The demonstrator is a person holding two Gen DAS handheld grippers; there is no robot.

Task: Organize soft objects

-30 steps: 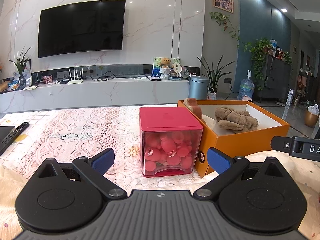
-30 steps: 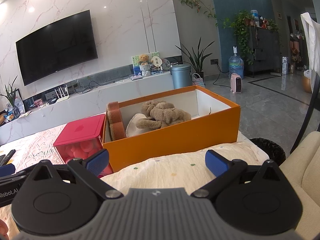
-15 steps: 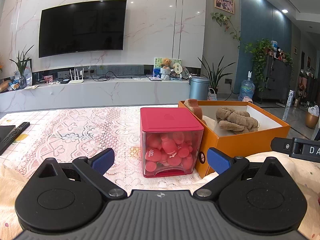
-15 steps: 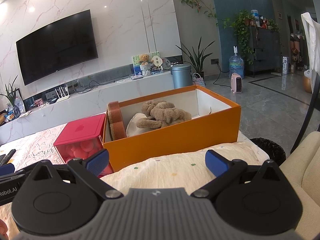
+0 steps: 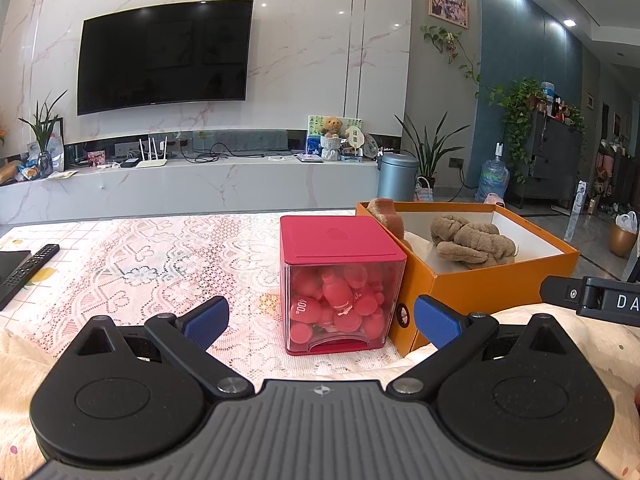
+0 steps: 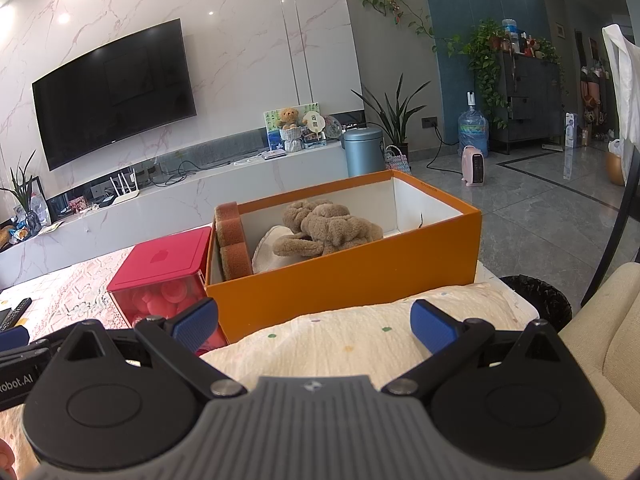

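Note:
An orange box stands on the table and holds a brown plush toy, a brown sponge-like piece at its left end and a white soft item. The box and the plush toy also show in the left wrist view. A cream dotted cloth lies in front of the box, under my right gripper, which is open and empty. My left gripper is open and empty, facing a red-lidded clear box of red items.
A lace tablecloth covers the table. A remote control lies at its far left. A black bin and a beige sofa are to the right. A TV wall and low shelf stand behind.
The left wrist view has shifted very slightly. Both grippers stay open and nothing on the table has moved.

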